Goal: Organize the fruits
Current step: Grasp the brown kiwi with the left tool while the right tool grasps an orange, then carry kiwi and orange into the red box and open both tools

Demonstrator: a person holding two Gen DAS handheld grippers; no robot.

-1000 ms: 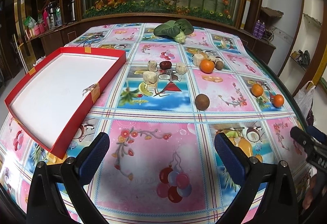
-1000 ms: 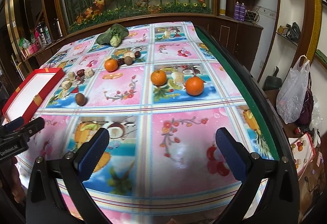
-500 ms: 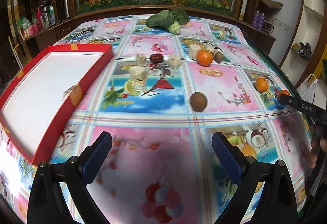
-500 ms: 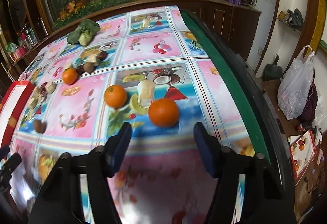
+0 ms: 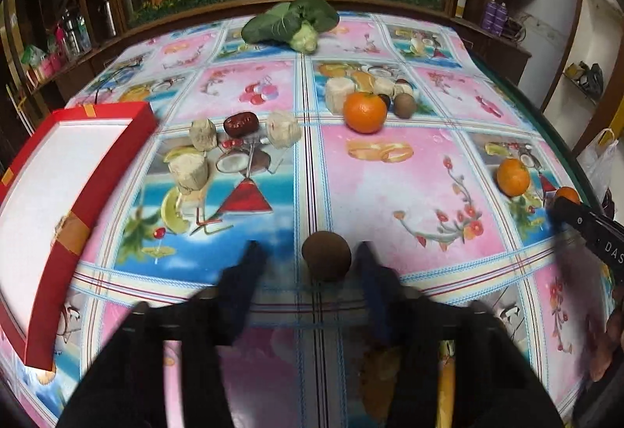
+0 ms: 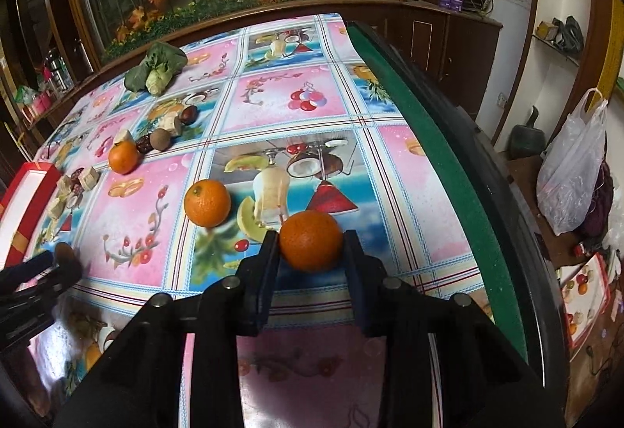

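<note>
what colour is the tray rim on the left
Red tray rim, seen best in the left wrist view.

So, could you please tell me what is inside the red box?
The red box shows only a bare white floor; no fruit lies in it. Its near corner runs off the left wrist picture's edge, and the near wall hides a strip of floor, so those parts cannot be checked.

Three round orange tangerines (image 6: 207, 203) lie on the patterned tablecloth. Two round brown fruits (image 5: 326, 260) show, along with two dark red dates (image 5: 241, 124), perhaps a third behind the far tangerine. One red-rimmed white tray (image 5: 84, 190) and one leafy green cabbage (image 5: 290, 23) are present.
</note>
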